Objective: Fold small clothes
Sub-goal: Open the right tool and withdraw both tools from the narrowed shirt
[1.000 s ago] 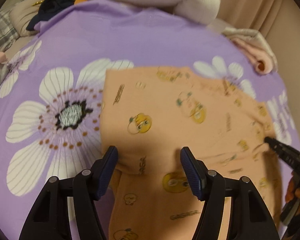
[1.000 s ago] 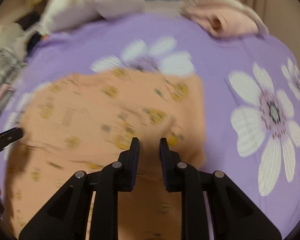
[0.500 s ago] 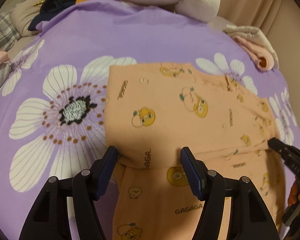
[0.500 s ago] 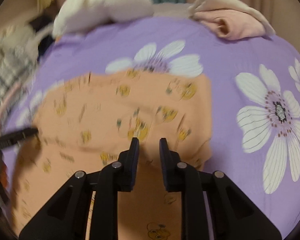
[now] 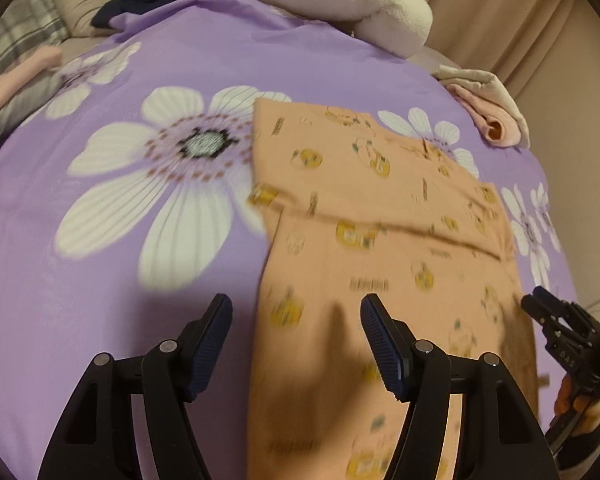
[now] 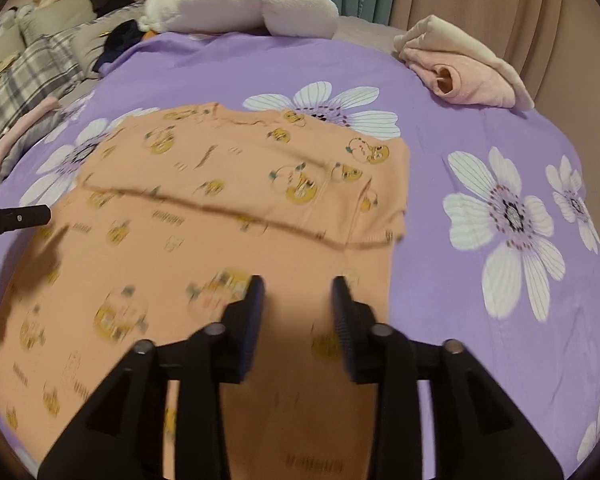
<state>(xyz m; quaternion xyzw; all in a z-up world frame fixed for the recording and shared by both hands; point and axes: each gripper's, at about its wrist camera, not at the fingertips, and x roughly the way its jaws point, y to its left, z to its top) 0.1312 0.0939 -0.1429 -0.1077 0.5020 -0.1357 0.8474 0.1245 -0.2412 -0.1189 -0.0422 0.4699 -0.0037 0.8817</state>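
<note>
Garment: peach-orange knit top printed with yellow cartoon figures [image 5: 384,248], spread flat on the bed; far portion folded over toward the near portion, fold edge crossing the cloth from side to side.
Surface: purple bedsheet with large white daisy flowers [image 5: 112,208], under the whole garment.
Left gripper [image 5: 296,322]: black frame with dark blue ribbed pads, jaws spread wide, nothing between them; raised clear above the garment's left edge, left pad over sheet, right pad over cloth.
Right gripper [image 6: 298,296]: jaws just opened to a moderate gap, nothing clamped; poised over the garment's near right part, its shadow on the cloth beneath.
Cross-views: right gripper's black tip at the garment's right border in the left wrist view; left gripper's tip at the left border in the right wrist view.
Folded items: pink and cream folded clothes [image 6: 464,68] near the sheet's far right corner, well apart from the garment.
Background: white plush pillow [image 6: 240,0] at the far edge; grey plaid fabric [image 6: 32,76] at far left.
</note>
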